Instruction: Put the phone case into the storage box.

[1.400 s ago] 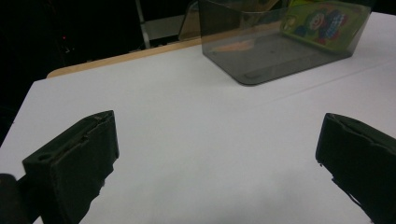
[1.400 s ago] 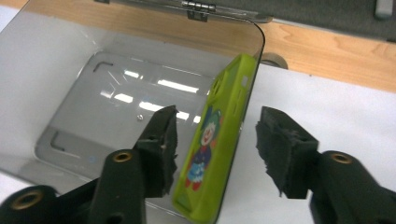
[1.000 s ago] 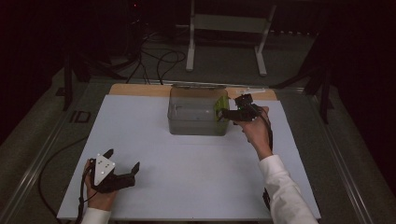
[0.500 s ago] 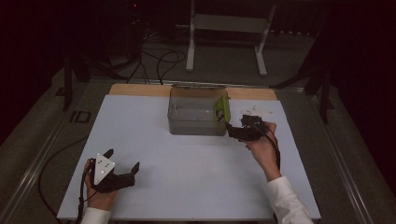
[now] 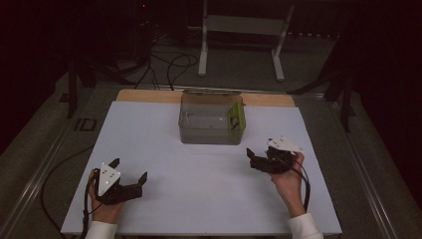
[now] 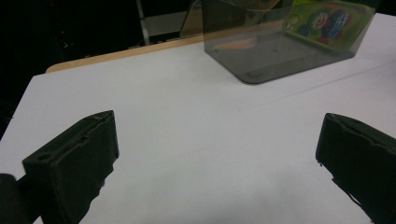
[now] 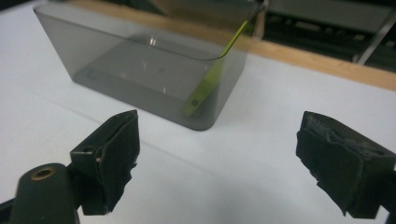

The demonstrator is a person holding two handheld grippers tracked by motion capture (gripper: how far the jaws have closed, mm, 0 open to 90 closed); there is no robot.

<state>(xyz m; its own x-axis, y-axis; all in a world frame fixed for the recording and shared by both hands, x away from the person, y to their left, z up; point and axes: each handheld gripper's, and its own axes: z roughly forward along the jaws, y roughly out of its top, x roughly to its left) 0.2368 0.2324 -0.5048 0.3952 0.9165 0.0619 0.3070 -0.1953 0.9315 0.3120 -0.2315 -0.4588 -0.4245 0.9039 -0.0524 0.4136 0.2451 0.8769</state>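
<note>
Green card (image 5: 236, 117) leaned vs right wall inside clear bin (image 5: 211, 130), at mid-back of the table (image 5: 199, 199). R gripper (image 5: 259, 160) sat nr right edge, just in front of bin, jaws just opening, spread w/ nothing btwn. L gripper (image 5: 130, 178) nr front-left corner, jaws spread, empty.

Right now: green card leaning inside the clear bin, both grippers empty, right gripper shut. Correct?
Not quite: the right gripper is open, its jaws standing wide apart with nothing between them, as the right gripper view shows. The rest holds: the green card leans against the end wall inside the clear bin, and the left gripper is empty too.
</note>
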